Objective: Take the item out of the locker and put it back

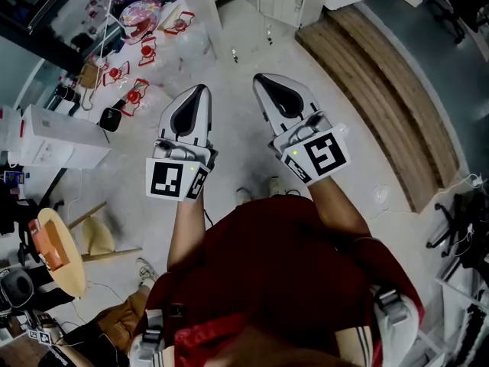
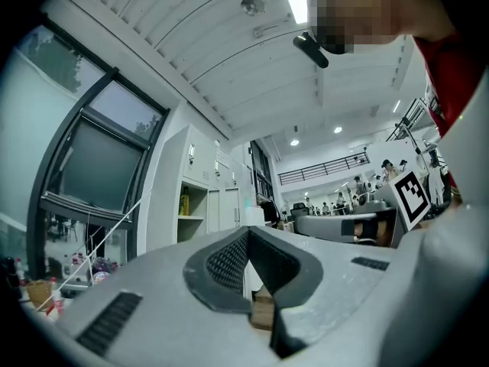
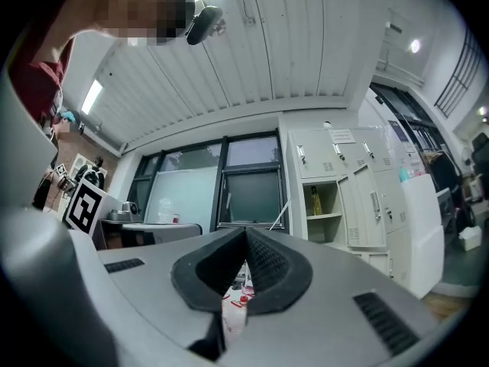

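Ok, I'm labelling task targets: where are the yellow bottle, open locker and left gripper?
yellow bottle [image 3: 315, 200], right gripper view, mid-body.
open locker [image 3: 328, 232], right gripper view, lower inside wall.
left gripper [image 1: 202, 89], head view, between its fingertips.

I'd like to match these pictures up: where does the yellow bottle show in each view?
Head view: not in it.
Left gripper view: yellow bottle left of centre, in the white lockers' open compartment.
Right gripper view: same bottle, right of centre.
Shared landmark: those white lockers.
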